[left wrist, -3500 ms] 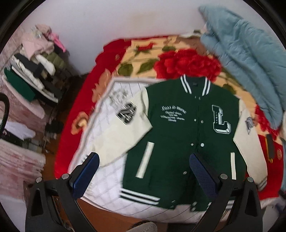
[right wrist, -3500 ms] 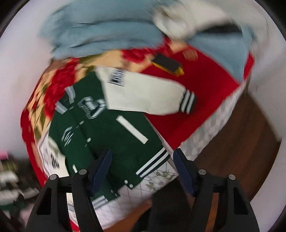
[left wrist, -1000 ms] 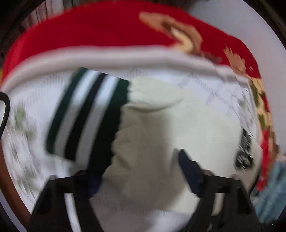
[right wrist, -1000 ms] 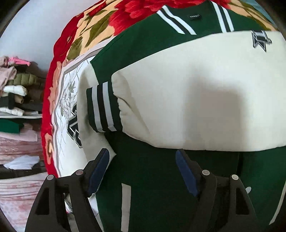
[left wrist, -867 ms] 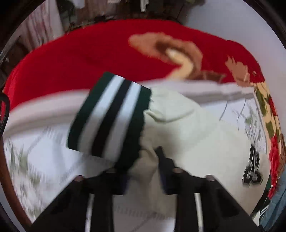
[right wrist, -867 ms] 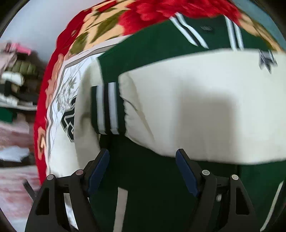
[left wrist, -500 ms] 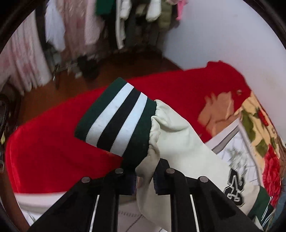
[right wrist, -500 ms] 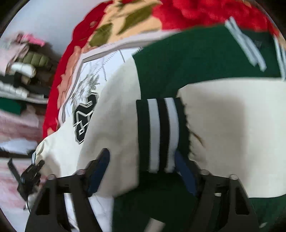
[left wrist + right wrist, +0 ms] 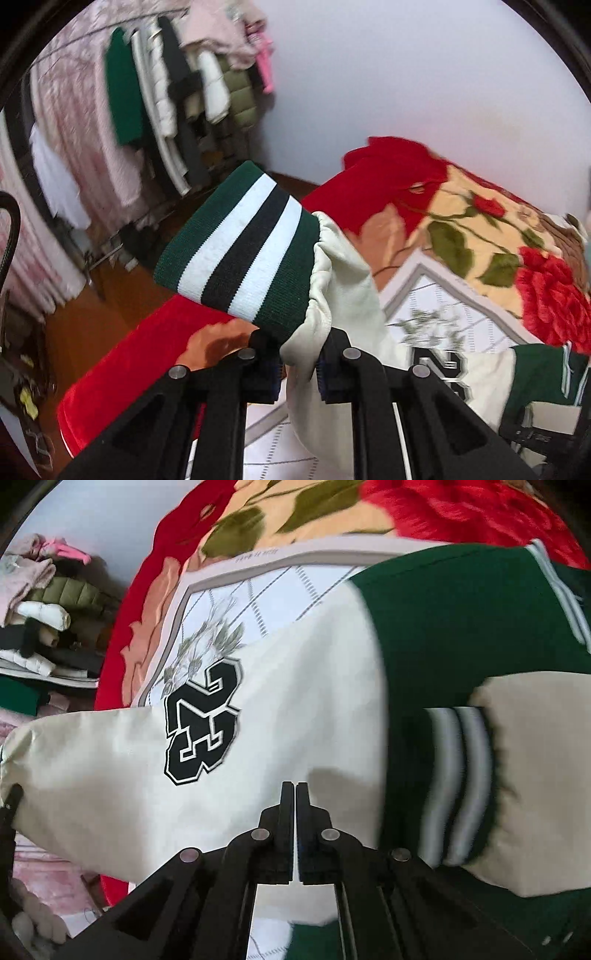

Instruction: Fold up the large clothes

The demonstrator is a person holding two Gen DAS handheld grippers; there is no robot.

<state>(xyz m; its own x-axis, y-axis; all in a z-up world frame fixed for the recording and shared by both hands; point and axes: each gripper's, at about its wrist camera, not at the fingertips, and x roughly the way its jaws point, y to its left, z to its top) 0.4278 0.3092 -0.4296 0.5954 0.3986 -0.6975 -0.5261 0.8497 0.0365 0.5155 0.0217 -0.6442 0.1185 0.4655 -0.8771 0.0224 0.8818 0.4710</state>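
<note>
Since a second ago, we have lifted the cream sleeve with the number 23 patch off the bed: then its striped green, white and black knit cuff lay flat on the white quilted sheet, and now it hangs in the air in front of the clothes rack. Our left hand-held gripper is clamped on the cream sleeve fabric just behind that cuff, with its dark pads pressing the cloth from both sides. Our right hand-held gripper, whose fingers stood wide apart half a second ago, now has them drawn together with only a thin slit between, and cream cloth shows in and below that slit. We cannot tell whether they actually pinch the fabric or merely meet above it.

We see the green and cream varsity jacket lying on the bed, on the white quilted sheet over the red rose-patterned blanket. Its other cream sleeve is folded across the green body, with its striped cuff just to the right of our right gripper. The raised sleeve stretches from the jacket's shoulder out to the left, past the bed's edge. Folded clothes are stacked beyond it at the left.
</note>
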